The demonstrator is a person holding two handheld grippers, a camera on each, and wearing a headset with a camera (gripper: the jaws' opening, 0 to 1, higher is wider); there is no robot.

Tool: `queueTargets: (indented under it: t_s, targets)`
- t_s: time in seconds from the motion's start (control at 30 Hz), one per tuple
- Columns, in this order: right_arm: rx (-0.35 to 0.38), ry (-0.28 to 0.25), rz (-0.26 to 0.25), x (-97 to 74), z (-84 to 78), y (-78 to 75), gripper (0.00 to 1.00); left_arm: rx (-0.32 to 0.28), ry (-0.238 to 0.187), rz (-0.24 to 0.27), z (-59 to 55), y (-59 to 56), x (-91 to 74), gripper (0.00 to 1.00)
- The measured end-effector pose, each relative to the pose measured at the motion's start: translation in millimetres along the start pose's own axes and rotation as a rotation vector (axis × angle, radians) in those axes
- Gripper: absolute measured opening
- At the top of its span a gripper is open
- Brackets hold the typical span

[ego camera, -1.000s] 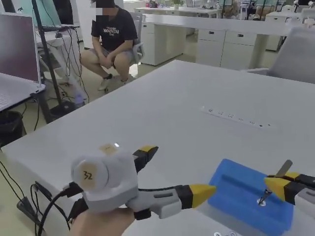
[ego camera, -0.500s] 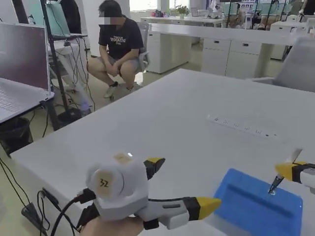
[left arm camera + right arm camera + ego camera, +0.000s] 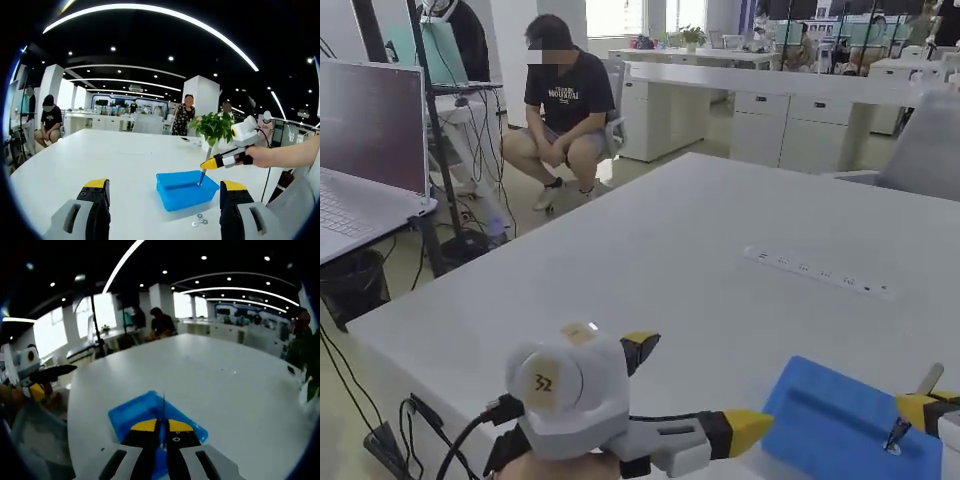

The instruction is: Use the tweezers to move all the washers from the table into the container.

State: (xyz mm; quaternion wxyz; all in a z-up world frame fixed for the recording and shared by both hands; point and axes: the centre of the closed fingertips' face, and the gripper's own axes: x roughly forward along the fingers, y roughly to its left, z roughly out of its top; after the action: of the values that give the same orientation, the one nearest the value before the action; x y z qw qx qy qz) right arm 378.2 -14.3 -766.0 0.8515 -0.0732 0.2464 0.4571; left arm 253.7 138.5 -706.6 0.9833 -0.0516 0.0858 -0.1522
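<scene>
The blue container sits near the table's front edge, also seen as the container and container. My right gripper is shut on the metal tweezers, whose tip points down over the container's right part. In the left gripper view the right gripper holds the tweezers tip-down inside the container. Several small washers lie on the table just in front of it. My left gripper hovers open to the container's left, with nothing between its jaws.
A white power strip lies further back on the white table. An open laptop stands on a stand at the left. A person sits beyond the table's far corner. A potted plant stands on the table behind the container.
The head camera has tilted up, so everything sits lower in the picture. The right gripper's tweezers have shifted a little right over the container. The left gripper has kept open.
</scene>
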Motion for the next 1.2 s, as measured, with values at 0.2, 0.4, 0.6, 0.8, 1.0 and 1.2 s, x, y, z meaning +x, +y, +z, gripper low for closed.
queueTargets:
  t_s: [0.2, 0.4, 0.6, 0.8, 1.0, 1.2]
  targets:
    - [-0.024, 0.024, -0.015, 4.5, -14.8, -3.2, 0.02, -0.007, -0.002, 0.012, 0.4, 3.7, -0.9, 0.92]
    - [-0.028, 0.025, -0.015, 7.1, -18.8, -9.8, 0.02, -0.001, 0.007, -0.001, -1.0, 1.9, 1.0, 0.92]
    - [-0.032, 0.022, -0.019, 7.8, -22.0, -9.4, 0.02, 0.004, 0.013, -0.002, -2.7, 3.6, 1.3, 0.92]
    - [-0.035, 0.021, -0.021, 8.0, -24.9, -11.3, 0.03, 0.003, 0.032, -0.017, -6.4, 0.2, 2.8, 0.91]
    - [-0.025, 0.007, -0.011, 6.4, -20.6, -5.5, 0.03, 0.01, 0.025, -0.022, -4.3, -2.2, 1.6, 0.9]
    - [-0.044, -0.051, 0.025, -2.5, 3.3, 9.5, 0.03, 0.007, 0.023, -0.016, -4.1, -0.8, 0.9, 0.89]
